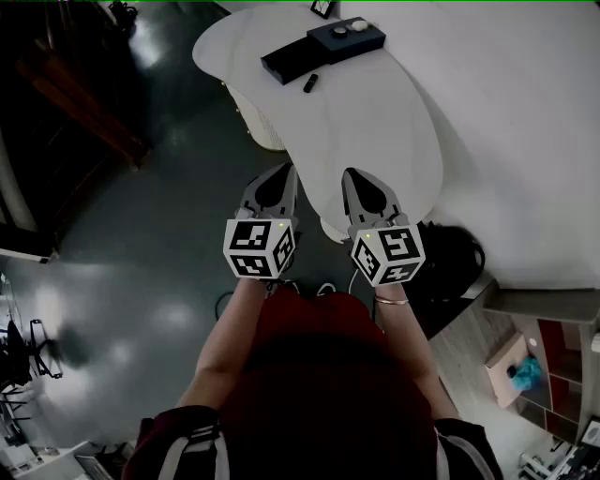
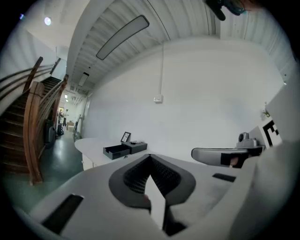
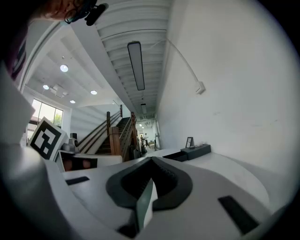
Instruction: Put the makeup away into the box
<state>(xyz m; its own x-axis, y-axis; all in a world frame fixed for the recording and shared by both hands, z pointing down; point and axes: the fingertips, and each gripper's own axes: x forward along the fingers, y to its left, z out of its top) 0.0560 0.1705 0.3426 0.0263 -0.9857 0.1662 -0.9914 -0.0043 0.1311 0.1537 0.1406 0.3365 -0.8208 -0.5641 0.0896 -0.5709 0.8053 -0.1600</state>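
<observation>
A dark box (image 1: 323,49) lies at the far end of the white table (image 1: 375,122), its tray (image 1: 289,62) pulled out to the left. Two small round items (image 1: 349,29) rest on its lid. A small dark makeup piece (image 1: 310,82) lies on the table just in front of the tray. My left gripper (image 1: 286,171) and right gripper (image 1: 350,174) hang side by side over the table's near edge, well short of the box, both shut and holding nothing. The box (image 2: 124,150) shows far ahead past the left gripper (image 2: 150,156). Beyond the right gripper (image 3: 151,160) the box (image 3: 192,152) sits to the right.
A small picture frame (image 1: 322,7) stands behind the box. A black bag or seat (image 1: 455,258) sits right of the table's near end, with a shelf unit (image 1: 553,352) beyond it. A wooden staircase (image 2: 33,126) rises at the left. Dark glossy floor (image 1: 141,234) spreads left of the table.
</observation>
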